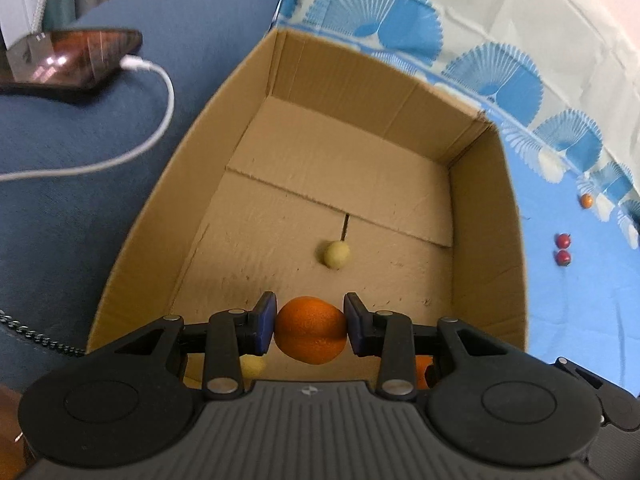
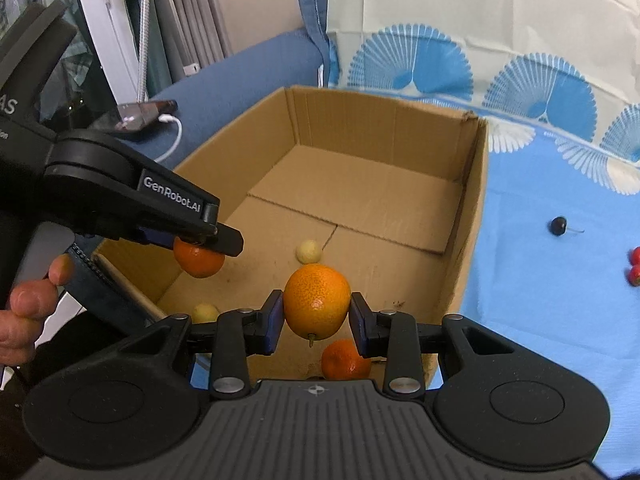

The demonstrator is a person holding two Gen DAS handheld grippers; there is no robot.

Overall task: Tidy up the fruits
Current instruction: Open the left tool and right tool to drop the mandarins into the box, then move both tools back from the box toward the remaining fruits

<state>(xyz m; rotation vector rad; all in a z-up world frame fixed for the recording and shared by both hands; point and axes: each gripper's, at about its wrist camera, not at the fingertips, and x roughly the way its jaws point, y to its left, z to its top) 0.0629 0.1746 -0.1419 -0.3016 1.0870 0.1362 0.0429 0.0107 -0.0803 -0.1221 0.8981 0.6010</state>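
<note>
Both my grippers carry an orange over the cardboard box, ready to drop.

My left gripper (image 1: 310, 330) clamps one orange (image 1: 310, 330), my right gripper (image 2: 316, 312) clamps a second orange (image 2: 317, 307), both hanging above the box (image 2: 472, 216) so they land inside. Below: one loose orange (image 2: 346, 360), two pale yellow fruits (image 2: 309, 251). Beyond, on the blue cloth (image 2: 528, 280), two red fruits (image 1: 563, 249) and one dark fruit (image 2: 558, 225) wait.

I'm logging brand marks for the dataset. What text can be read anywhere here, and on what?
"GenRobot.AI": white print on the side of the left gripper, right wrist view.
"AS": cut-off letters on that tool's body, at the frame's left edge; a line beneath is unreadable.
Phone screen: too blurred.
</note>
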